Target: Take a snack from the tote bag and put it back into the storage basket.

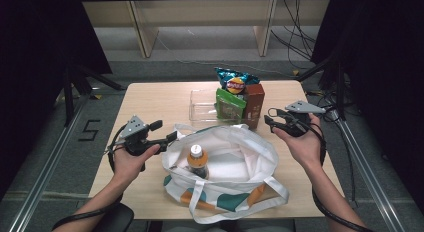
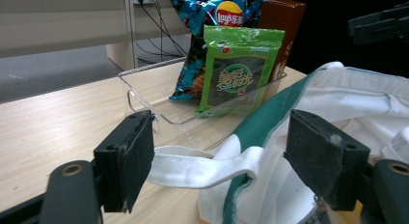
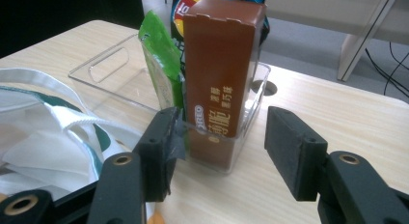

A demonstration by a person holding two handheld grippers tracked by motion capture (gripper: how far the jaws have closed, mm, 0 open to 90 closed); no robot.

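1. Your left gripper sits at the left rim of the white tote bag, jaws wide; the bag's white strap runs between the pads, which do not press on it.
2. Your right gripper hovers just right of the clear bin, jaws standing apart with nothing between them, aimed at the brown box.
3. That box is tall, upright and glossy brown with white lettering low on its face, standing in the bin's right end.
4. Beside it stand a green packet and a blue chip bag.
5. An orange-capped bottle stands inside the tote.
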